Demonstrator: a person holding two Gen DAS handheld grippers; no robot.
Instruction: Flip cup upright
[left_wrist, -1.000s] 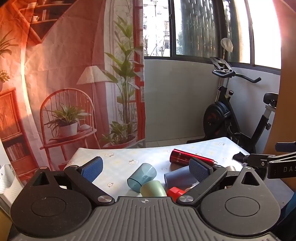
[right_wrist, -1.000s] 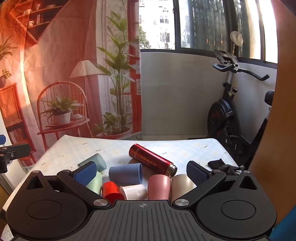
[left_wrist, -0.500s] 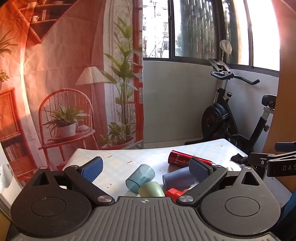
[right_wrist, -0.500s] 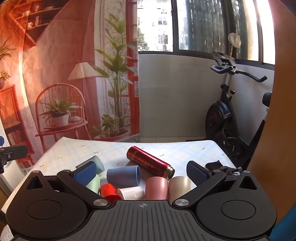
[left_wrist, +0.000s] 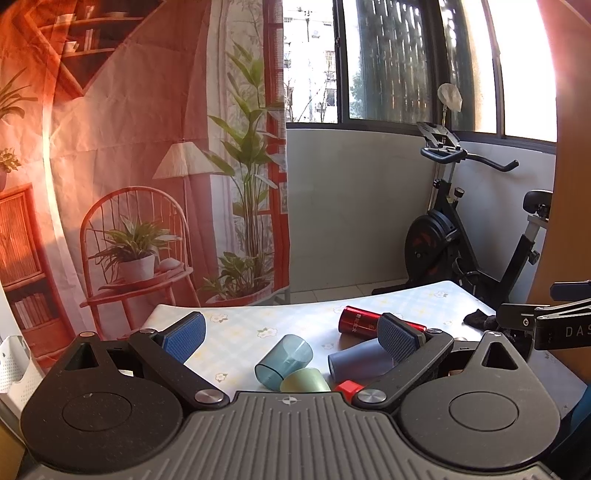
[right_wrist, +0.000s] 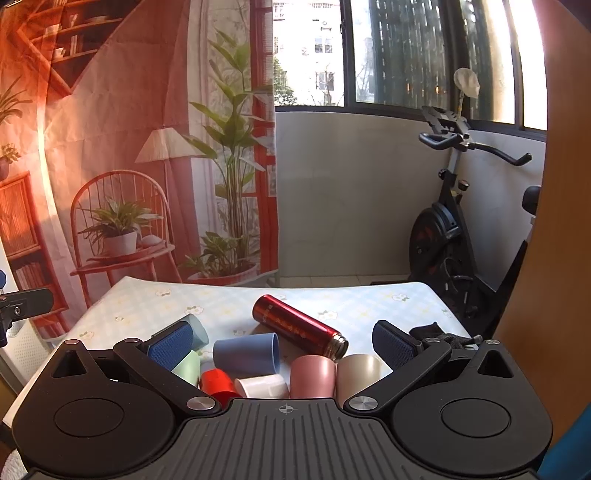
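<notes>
Several cups lie on their sides on a table with a pale flowered cloth (left_wrist: 258, 325). In the left wrist view I see a clear teal cup (left_wrist: 283, 361), a pale green cup (left_wrist: 304, 381), a blue cup (left_wrist: 358, 362) and a red cup (left_wrist: 347, 387). The right wrist view shows the blue cup (right_wrist: 246, 355), a red cup (right_wrist: 216, 382), a white cup (right_wrist: 262, 386), a pink cup (right_wrist: 312, 376), a beige cup (right_wrist: 358, 371), a pale green cup (right_wrist: 188, 369) and the teal cup (right_wrist: 197, 330). My left gripper (left_wrist: 291, 338) and right gripper (right_wrist: 282, 343) are open and empty, held above the cups.
A red metal flask (right_wrist: 299, 326) lies on its side behind the cups; it also shows in the left wrist view (left_wrist: 360, 321). A black cloth (right_wrist: 439, 336) lies at the table's right edge. An exercise bike (right_wrist: 458, 229) stands beyond the table. A printed backdrop (right_wrist: 129, 166) hangs behind.
Both views have drifted slightly; the cups sit a little further from the cameras. Both grippers stay open. No cup has moved.
</notes>
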